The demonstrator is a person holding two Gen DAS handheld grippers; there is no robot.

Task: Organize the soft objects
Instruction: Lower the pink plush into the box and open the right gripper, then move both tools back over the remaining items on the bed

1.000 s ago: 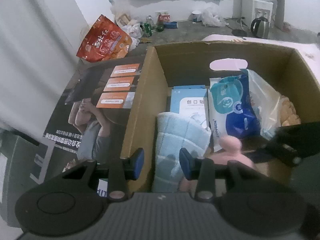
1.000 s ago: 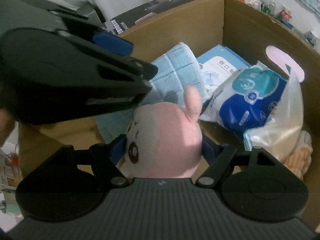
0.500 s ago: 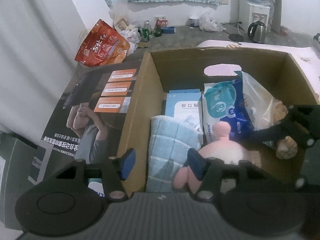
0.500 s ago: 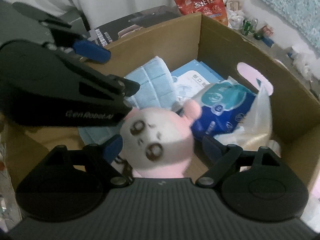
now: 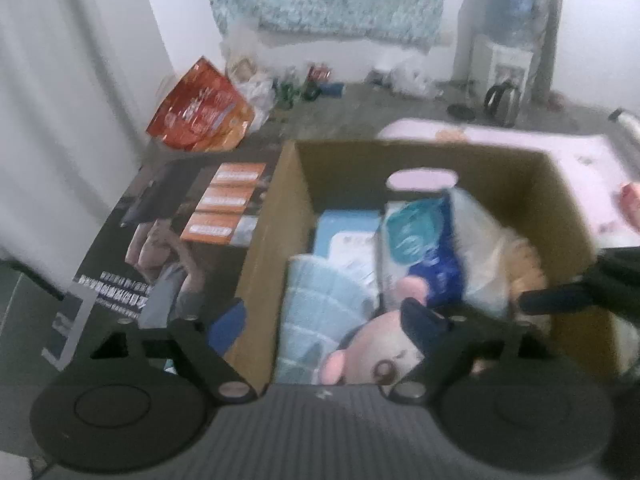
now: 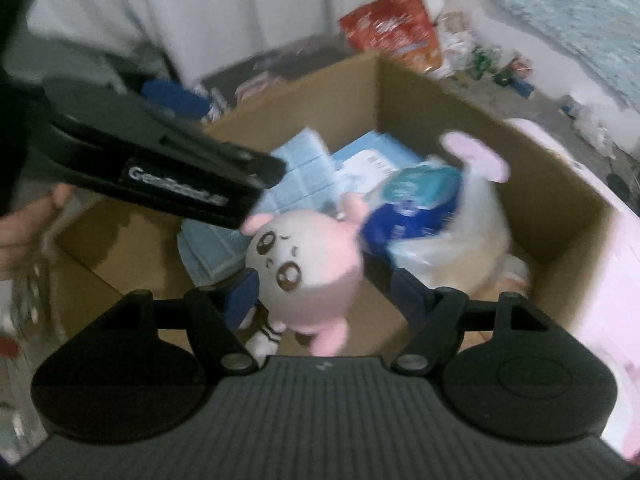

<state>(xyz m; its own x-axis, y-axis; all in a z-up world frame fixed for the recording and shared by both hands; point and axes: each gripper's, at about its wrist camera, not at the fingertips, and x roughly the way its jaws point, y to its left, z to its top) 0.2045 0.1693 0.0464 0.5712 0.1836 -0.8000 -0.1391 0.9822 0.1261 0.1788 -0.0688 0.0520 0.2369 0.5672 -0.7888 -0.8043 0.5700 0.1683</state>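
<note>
The round pink-and-white plush toy with large brown eyes point(image 6: 308, 264) lies inside the open brown cardboard box point(image 6: 440, 108), near its front wall, in front of the folded light-blue quilted cloth point(image 6: 296, 176) and beside the blue-and-teal soft pack point(image 6: 416, 204) in its clear plastic bag. The right gripper point(image 6: 324, 292) frames the toy from the box front: the toy sits between the blue pads, the jaws are closing, and the blurred frame shows no pad clearly pressing on the plush, so the gripper reads as not yet clamped. The left gripper point(image 5: 324, 316) stands wide with its jaws opening; one pad hangs outside the box's left wall, the other over the toy's head, and nothing is held. Judged from this layout, the step in hand is seating the toy among the soft goods in the box. The next move calls for either a firm closure across the toy's body for repositioning, or a clean withdrawal upward without snagging an ear. The right wrist view shows the toy's face, its striped foot, bare box floor and a hand point(image 6: 24, 236) on the left gripper; the left wrist view hides these. The left wrist view alone shows the dark printed carton point(image 5: 176, 240) left of the box, the kettle point(image 5: 500, 100) and the pink mat point(image 5: 520, 140) behind the box.
</note>
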